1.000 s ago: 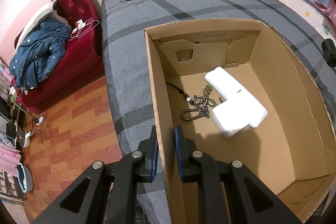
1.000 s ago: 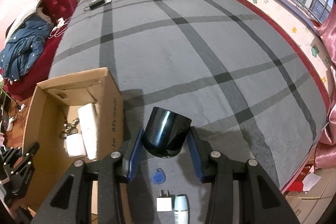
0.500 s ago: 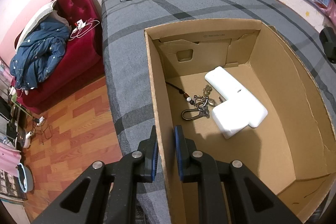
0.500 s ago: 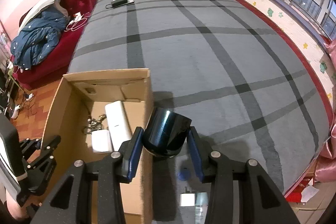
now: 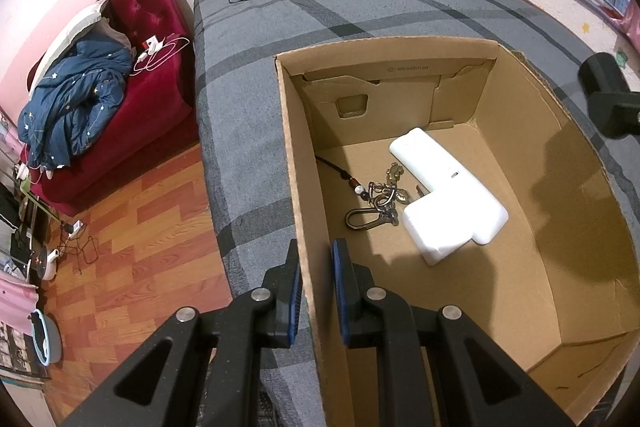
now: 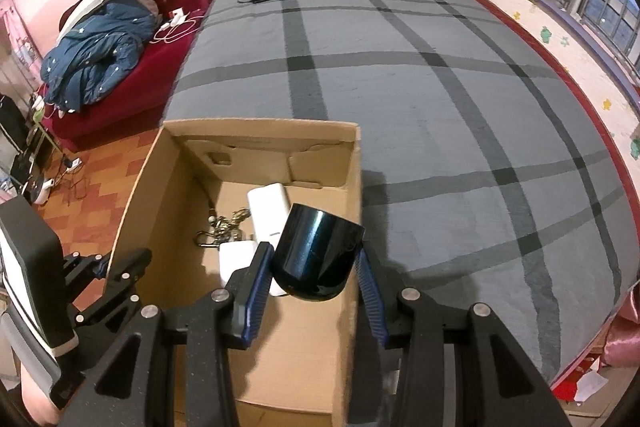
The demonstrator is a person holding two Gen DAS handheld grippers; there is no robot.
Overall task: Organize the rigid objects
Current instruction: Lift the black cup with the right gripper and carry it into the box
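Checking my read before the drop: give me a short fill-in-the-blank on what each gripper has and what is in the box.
1. The left gripper is clamped on the box's ____.
2. The right gripper holds a dark ____.
3. Inside the cardboard box a bunch of keys lies beside two ____ objects.

Missing words: wall; cup; white

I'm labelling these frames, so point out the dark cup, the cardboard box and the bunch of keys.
dark cup (image 6: 316, 253): right wrist view, on its glossy side.
cardboard box (image 5: 304, 187): left wrist view, on its left wall.
bunch of keys (image 5: 380, 205): left wrist view, on the metal rings.
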